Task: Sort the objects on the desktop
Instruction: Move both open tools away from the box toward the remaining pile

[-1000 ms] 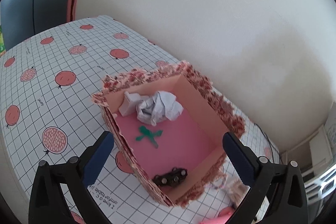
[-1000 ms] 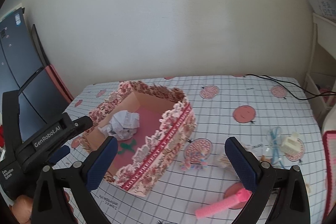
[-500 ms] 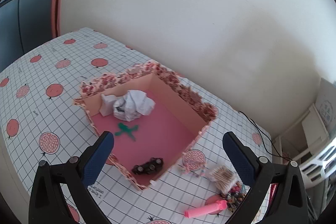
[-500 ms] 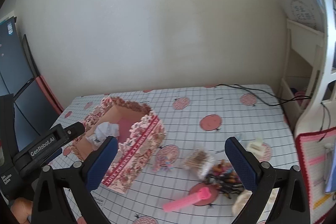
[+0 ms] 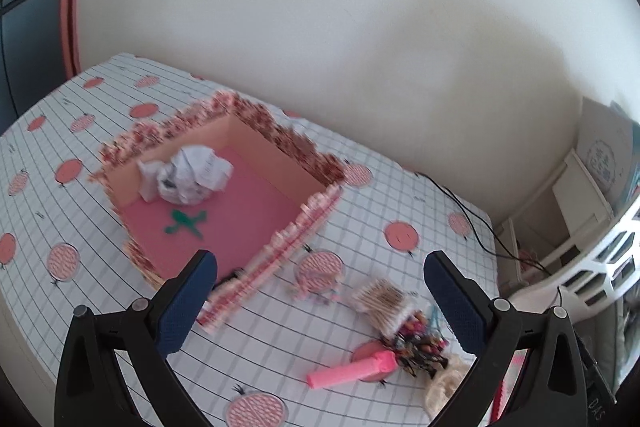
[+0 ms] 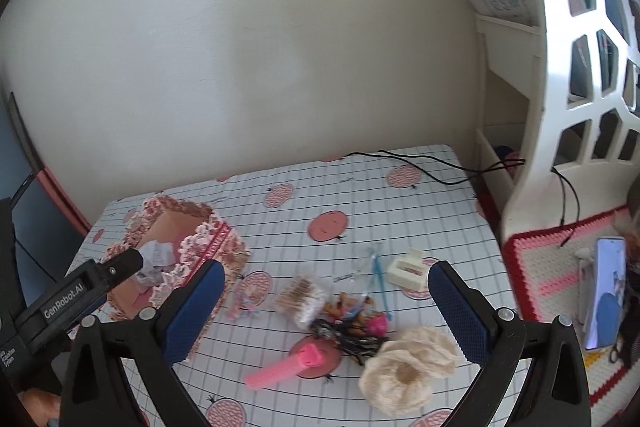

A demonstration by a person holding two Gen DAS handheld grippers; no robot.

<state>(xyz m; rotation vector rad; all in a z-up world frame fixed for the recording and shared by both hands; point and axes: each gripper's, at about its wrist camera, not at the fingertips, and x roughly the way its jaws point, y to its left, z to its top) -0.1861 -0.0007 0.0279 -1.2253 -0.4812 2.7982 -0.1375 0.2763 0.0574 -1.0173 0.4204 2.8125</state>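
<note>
A floral box (image 5: 316,205) with a pink floor holds crumpled white paper (image 5: 188,175), a green clip (image 5: 186,221) and a dark item by its near wall. It also shows in the right wrist view (image 6: 216,239). Right of it on the table lie a pink comb (image 5: 350,373) (image 6: 280,371), a cotton swab pack (image 5: 382,301) (image 6: 302,301), dark hair ties (image 6: 348,337), a cream scrunchie (image 6: 408,367), a white clip (image 6: 408,269) and a blue stick (image 6: 378,277). My left gripper (image 5: 320,299) is open and empty above the box's near corner. My right gripper (image 6: 326,311) is open and empty above the loose items.
The table has a grid cloth with pomegranate prints (image 6: 360,187). A black cable (image 6: 420,163) runs along its far edge to a white shelf unit (image 6: 560,67) at the right. A phone (image 6: 606,291) rests on a crocheted mat. The wall stands close behind.
Both grippers have pulled back and swung right. The box has slid left in both views, and the loose items right of it have come into view. Both stay open.
</note>
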